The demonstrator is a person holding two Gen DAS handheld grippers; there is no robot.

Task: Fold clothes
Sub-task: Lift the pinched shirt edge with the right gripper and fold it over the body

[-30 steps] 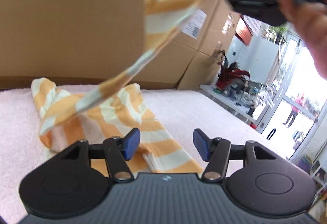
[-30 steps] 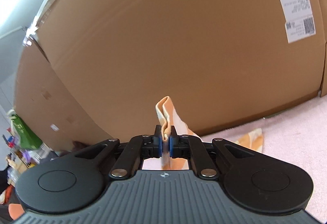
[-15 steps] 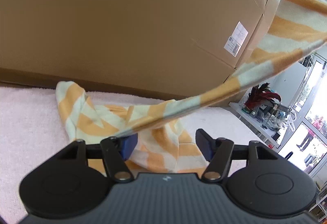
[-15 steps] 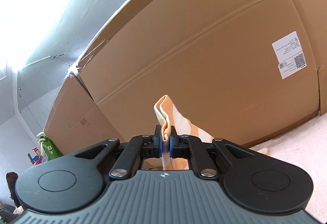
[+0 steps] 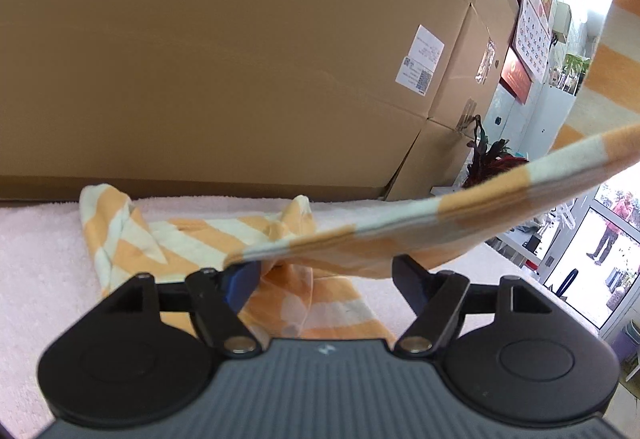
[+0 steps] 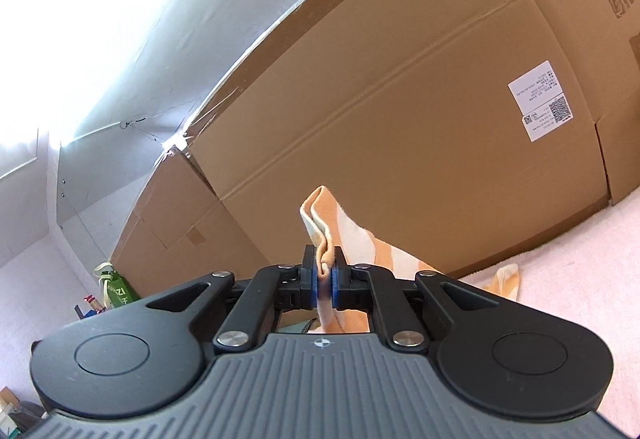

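On the pink towelling tabletop [image 5: 36, 239], at the left of the left wrist view, part of the orange-and-white striped garment [image 5: 192, 239] lies bunched against the foot of a large cardboard box [image 5: 220, 59]. From that heap a stretched band of the same cloth rises to the right, passes above the left claw [image 5: 326, 277] and leaves the picture at the upper right edge. The left claw's jaws stand spread and have just been opening; the band drapes over the tip of its left finger, but the pads do not press on it, and more striped cloth lies on the tabletop below the gap. A white shipping label [image 5: 420, 59] is stuck on the box face. Further right, a wall calendar [image 5: 534, 23] and a red-leaved plant [image 5: 492, 155] are visible.

In the right wrist view, the right claw [image 6: 324, 287] is pressed together, pinching a fold of the garment, which stands up just above the pads and trails down to the right toward the tabletop. The box fills the background. A green bag [image 6: 118, 289] sits at the lower left.
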